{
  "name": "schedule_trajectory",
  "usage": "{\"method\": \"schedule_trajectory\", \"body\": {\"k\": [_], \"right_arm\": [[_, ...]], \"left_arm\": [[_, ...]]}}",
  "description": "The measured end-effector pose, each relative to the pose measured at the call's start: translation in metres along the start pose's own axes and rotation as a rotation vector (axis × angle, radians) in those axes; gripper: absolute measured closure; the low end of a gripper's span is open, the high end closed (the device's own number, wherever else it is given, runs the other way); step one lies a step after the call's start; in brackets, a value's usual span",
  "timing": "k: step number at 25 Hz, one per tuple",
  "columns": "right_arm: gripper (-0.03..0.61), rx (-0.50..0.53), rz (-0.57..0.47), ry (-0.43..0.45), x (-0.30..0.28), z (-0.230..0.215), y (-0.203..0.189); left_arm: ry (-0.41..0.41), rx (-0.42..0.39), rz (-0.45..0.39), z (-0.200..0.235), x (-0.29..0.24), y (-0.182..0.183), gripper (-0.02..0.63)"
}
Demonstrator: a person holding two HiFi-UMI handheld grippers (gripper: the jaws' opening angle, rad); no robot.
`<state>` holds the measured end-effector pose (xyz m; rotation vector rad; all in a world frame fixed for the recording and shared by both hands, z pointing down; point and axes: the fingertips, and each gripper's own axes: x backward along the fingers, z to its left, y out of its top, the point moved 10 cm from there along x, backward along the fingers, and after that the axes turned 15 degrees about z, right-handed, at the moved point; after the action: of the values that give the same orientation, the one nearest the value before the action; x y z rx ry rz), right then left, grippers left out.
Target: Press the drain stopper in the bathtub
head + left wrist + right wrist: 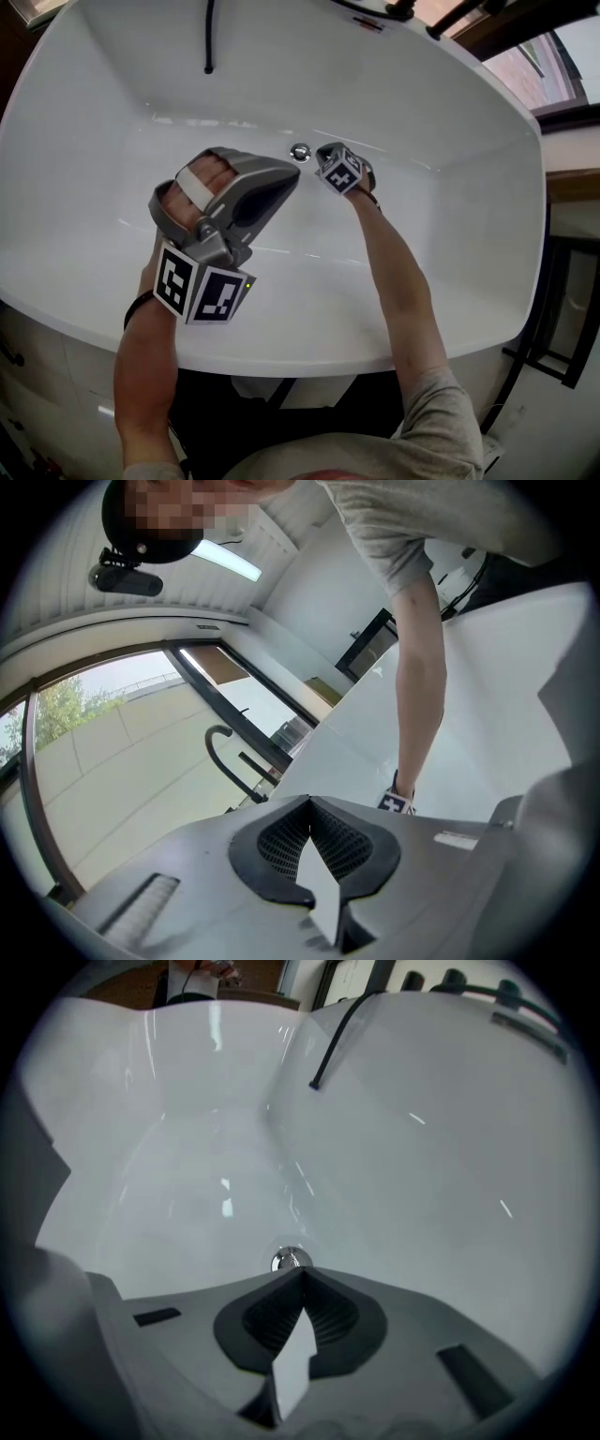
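My right gripper (pixel 301 1279), jaws pressed together, hovered just beside the drain stopper (pixel 290 1260) on the bathtub (pixel 450 187) floor. My left gripper (pixel 309 803) was closed too.

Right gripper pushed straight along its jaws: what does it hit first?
Likely the drain stopper, just past the right gripper's closed tips. Nothing shows between them; the gap is hard to judge.

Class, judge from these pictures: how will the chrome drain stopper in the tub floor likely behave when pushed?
The drain stopper looks polished and domed, so the shut right gripper may skid off unless centred. Set into the bathtub floor, it probably feels stiff and sinks straight rather than rolling or tipping.
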<state>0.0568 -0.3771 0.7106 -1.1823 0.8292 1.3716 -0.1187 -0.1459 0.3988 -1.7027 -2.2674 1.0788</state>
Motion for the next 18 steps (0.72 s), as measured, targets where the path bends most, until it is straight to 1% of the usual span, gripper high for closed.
{"method": "schedule_trajectory", "body": {"k": [2, 4, 6, 8, 11, 13, 15, 17, 18], "right_arm": [[0.577, -0.05, -0.076, 0.011, 0.048, -0.006, -0.012], [0.577, -0.079, -0.18, 0.022, 0.103, 0.002, -0.02], [0.578, -0.076, -0.291, 0.026, 0.164, 0.018, -0.026], [0.577, -0.058, -0.396, -0.005, 0.236, 0.032, -0.038], [0.577, -0.08, -0.603, -0.086, 0.34, 0.06, -0.065], [0.577, -0.085, -0.757, -0.125, 0.401, 0.095, -0.084], [0.577, -0.084, -0.903, -0.157, 0.461, 0.134, -0.101], [0.577, -0.086, -1.017, -0.198, 0.518, 0.166, -0.117], [0.577, -0.082, -1.051, -0.223, 0.542, 0.18, -0.125]], "left_arm": [[0.003, -0.008, 0.016, 0.001, -0.003, -0.007, 0.606], [-0.006, -0.008, 0.049, 0.0, -0.001, -0.016, 0.606], [-0.021, -0.003, 0.089, -0.003, 0.002, -0.026, 0.606], [-0.031, 0.012, 0.115, -0.005, -0.001, -0.032, 0.606], [0.0, 0.092, 0.107, 0.004, -0.008, -0.042, 0.606], [0.048, 0.154, 0.085, 0.009, 0.001, -0.044, 0.606], [0.112, 0.186, 0.057, 0.016, 0.025, -0.027, 0.606], [0.168, 0.198, -0.009, 0.032, 0.057, 0.013, 0.606], [0.184, 0.205, -0.053, 0.039, 0.076, 0.038, 0.606]]}}
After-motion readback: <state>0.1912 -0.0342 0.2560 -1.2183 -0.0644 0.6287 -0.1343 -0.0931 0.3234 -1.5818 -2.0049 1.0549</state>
